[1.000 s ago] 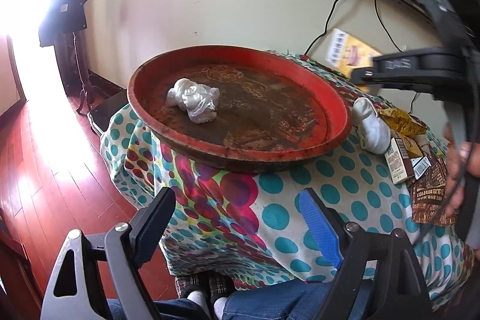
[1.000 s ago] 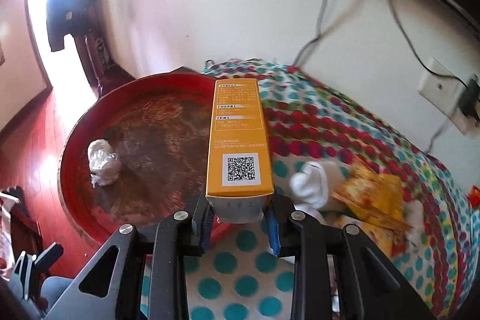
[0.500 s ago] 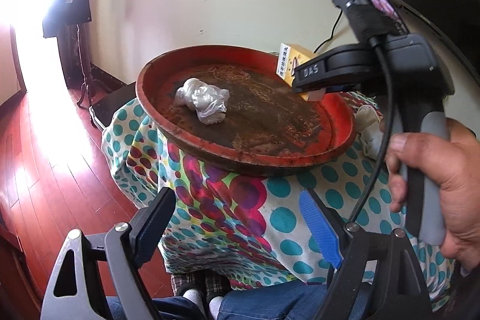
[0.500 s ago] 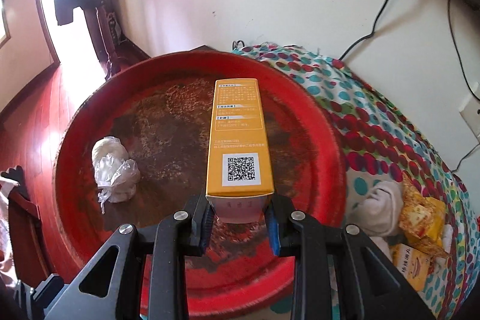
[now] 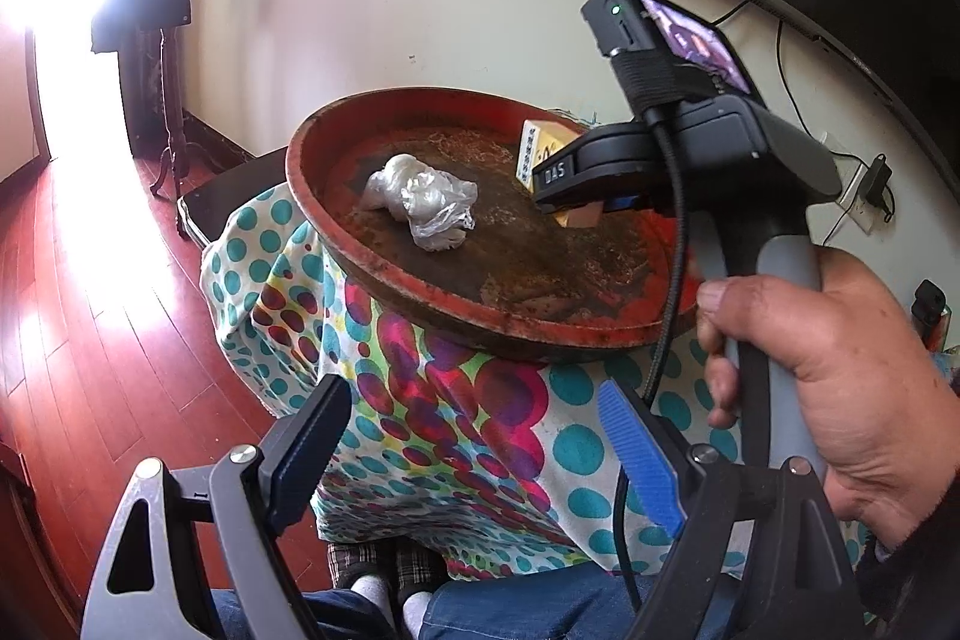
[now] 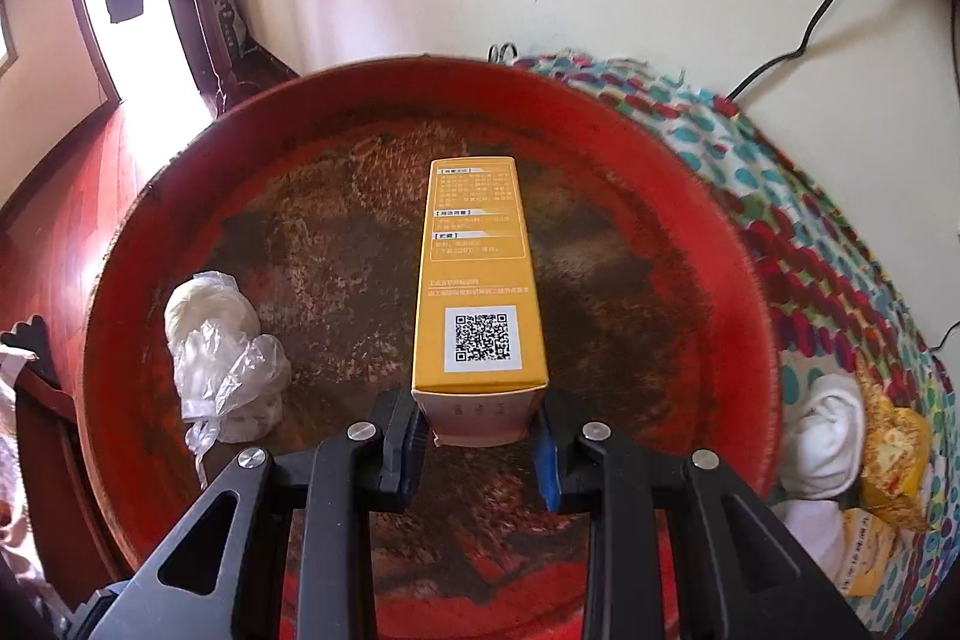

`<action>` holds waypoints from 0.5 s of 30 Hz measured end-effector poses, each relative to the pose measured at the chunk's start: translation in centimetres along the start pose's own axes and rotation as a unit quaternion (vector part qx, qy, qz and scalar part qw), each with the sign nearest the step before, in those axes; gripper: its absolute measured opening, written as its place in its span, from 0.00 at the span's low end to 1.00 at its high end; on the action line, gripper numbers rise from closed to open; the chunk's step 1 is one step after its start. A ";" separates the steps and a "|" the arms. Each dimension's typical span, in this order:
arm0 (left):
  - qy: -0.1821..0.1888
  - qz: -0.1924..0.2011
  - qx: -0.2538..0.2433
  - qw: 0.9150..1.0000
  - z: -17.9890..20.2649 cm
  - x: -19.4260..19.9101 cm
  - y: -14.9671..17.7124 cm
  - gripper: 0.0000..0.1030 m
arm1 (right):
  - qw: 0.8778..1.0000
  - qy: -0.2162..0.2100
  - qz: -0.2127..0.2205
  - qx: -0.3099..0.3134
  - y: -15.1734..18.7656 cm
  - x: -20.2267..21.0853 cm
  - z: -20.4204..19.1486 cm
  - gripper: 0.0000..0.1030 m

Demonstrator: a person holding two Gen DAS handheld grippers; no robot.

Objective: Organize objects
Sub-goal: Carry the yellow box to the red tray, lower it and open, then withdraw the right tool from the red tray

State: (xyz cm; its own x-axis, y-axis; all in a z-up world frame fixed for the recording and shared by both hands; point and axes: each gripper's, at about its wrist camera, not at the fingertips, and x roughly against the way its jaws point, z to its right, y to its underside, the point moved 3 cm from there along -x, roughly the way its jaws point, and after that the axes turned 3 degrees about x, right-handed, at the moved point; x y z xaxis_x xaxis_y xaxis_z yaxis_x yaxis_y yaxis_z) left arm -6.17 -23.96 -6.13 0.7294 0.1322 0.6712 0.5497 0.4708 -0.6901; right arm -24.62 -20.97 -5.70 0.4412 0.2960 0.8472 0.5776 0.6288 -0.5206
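Left wrist view: my left gripper (image 5: pixel 480 436) hangs wide open, holding nothing, below the table edge. My right hand (image 5: pixel 840 370) carries the other gripper over the red tray (image 5: pixel 336 226).

Right wrist view: my right gripper (image 6: pixel 480 454) clamps the near end of the yellow box (image 6: pixel 480 268), above the tray's middle, beside the plastic bag (image 6: pixel 222 346). Risk: gripped by one end, the box may pivot or tip on release.

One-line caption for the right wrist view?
Right gripper holds a yellow cardboard box over the round red tray, beside a crumpled clear plastic bag.
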 end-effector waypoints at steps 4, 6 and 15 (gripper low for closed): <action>0.001 -0.005 0.008 1.000 -0.3 -0.2 0.0 0.84 | 1.000 -0.007 -0.014 -0.018 0.4 -1.4 0.5 0.27; 0.001 -0.003 0.008 1.000 -0.3 -0.2 0.0 0.84 | 1.000 -0.011 -0.011 -0.025 0.5 -1.6 0.7 0.27; -0.003 -0.001 0.000 1.000 0.1 0.0 0.1 0.84 | 0.999 -0.038 0.007 -0.034 0.7 -0.8 0.5 0.70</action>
State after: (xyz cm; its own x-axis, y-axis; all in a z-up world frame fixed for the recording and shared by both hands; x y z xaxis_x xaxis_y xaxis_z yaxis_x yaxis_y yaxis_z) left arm -6.15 -23.80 -6.15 0.7262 0.1363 0.6738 0.5510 0.4707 -0.6891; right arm -24.94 -20.43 -6.66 0.3982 0.3590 0.8442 0.6179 0.5752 -0.5361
